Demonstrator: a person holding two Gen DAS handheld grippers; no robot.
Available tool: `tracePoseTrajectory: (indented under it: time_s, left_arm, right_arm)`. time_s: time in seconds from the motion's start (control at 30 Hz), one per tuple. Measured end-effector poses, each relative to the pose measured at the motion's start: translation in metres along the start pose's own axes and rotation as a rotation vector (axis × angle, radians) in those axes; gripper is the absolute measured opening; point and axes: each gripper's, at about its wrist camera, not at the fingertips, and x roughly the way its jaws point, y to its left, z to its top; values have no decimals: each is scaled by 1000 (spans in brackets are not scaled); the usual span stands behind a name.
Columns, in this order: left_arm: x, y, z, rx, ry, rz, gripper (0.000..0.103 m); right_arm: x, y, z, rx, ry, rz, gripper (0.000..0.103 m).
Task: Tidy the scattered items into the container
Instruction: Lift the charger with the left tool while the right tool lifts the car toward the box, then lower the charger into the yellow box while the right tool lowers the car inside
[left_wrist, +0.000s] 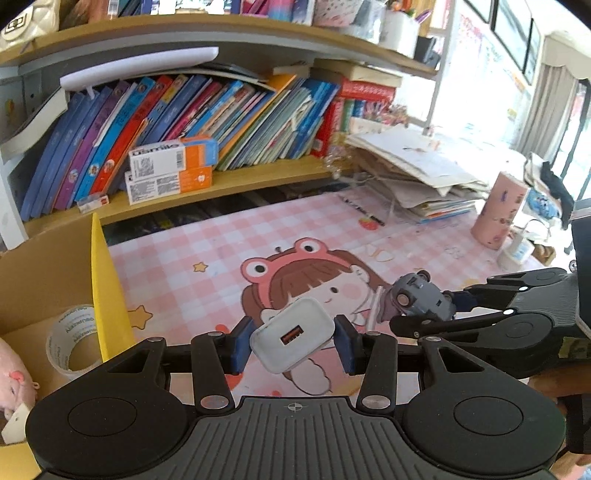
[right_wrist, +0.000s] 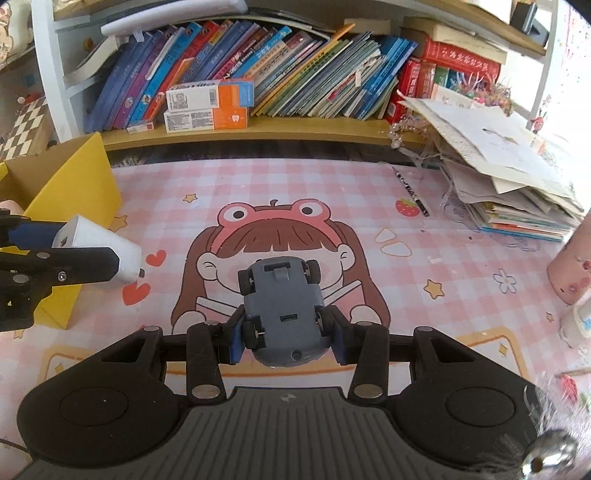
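Charger sits clamped in my left gripper; my right gripper is closed around grey toy car, near yellow box.

**A child's study corner in bright daylight**

The table wears a pink checked mat printed with a cartoon girl in a frog hat. Behind it a wooden shelf carries leaning picture books and two stacked orange-and-white cartons. A heap of papers slumps at the right. Beyond it, strong light pours through a curtained window.
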Motion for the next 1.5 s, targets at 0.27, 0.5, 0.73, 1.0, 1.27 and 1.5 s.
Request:
tracePoseTrajectory:
  time_s: [0.27, 0.5, 0.73, 1.0, 1.27, 1.5]
  left_arm:
    - [-28, -8, -11, 22, -17, -66, 44]
    - [-60, -2, -18, 23, -65, -87, 44]
    - [-90, 16, -26, -10, -107, -81, 44]
    - [-128, 46, -34, -89, -181, -28, 44]
    - [-154, 76, -42, -157, -227, 38, 44]
    - [-169, 106, -45, -205, -259, 91, 44]
  right_arm:
    - [-32, 15, -14, 11, -11, -27, 41]
    - [-57, 37, -23, 9, -21, -24, 41]
    - [-75, 65, -21, -29, -40, -4, 41]
    - [-86, 102, -10, -99, -65, 60, 41]
    - [-90, 141, 9, -184, -101, 126, 41]
    - [-88, 172, 34, -256, -137, 174, 41]
